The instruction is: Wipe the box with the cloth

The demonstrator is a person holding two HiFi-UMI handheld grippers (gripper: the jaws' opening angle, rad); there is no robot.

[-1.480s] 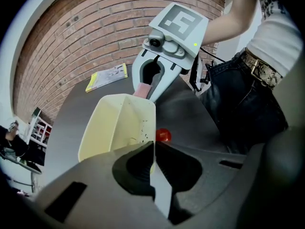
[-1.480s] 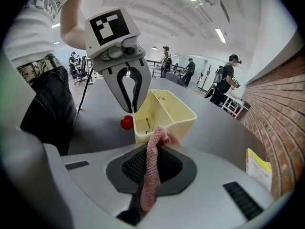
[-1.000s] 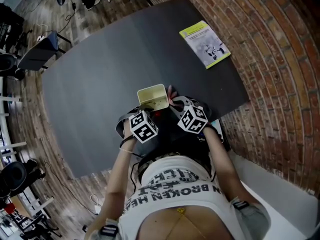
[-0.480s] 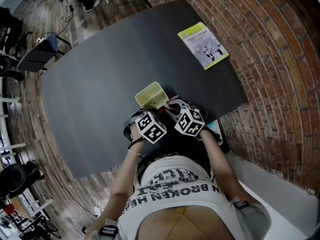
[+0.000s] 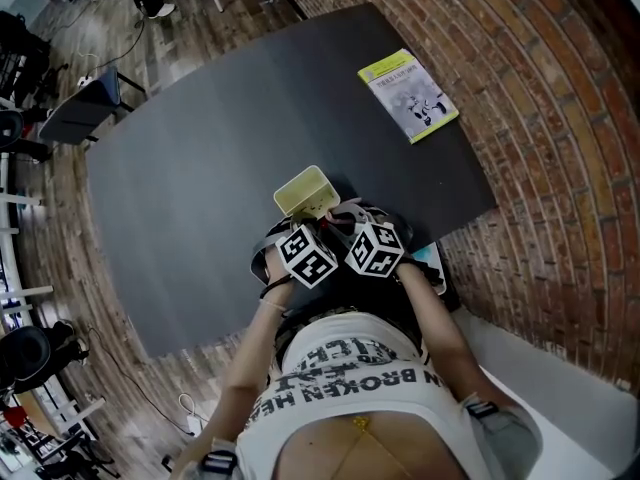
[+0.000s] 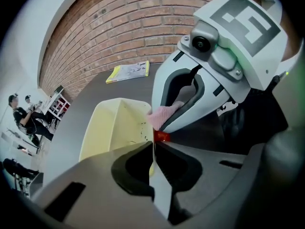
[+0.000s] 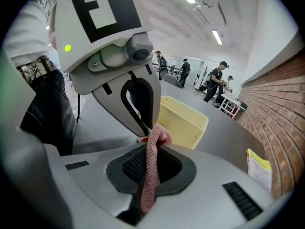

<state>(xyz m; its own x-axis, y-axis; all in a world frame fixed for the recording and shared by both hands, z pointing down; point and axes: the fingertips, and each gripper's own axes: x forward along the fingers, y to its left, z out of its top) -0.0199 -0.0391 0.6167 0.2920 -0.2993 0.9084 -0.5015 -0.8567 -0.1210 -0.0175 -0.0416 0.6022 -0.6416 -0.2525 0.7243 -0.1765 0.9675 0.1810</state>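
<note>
Wiping looks about to begin: fingers of the left gripper (image 6: 153, 149) clamp the near wall of the box (image 5: 303, 190), which sits at the desk's (image 5: 200, 138) near edge. The right gripper (image 7: 151, 136) pinches the cloth (image 7: 148, 171) just beside the box, and I judge it must next press the cloth on and rub.

White lettered shirt (image 5: 345, 383), grey hand-held grippers (image 6: 153, 141) (image 7: 151, 140) — black-white marker cubes (image 5: 307, 256) (image 5: 375, 248)

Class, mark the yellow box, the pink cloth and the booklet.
yellow box (image 7: 183, 123): right gripper view, on its side wall.
pink cloth (image 7: 151, 161): right gripper view, on the middle of the strip.
booklet (image 5: 408, 92): head view, on the middle of its cover.
</note>
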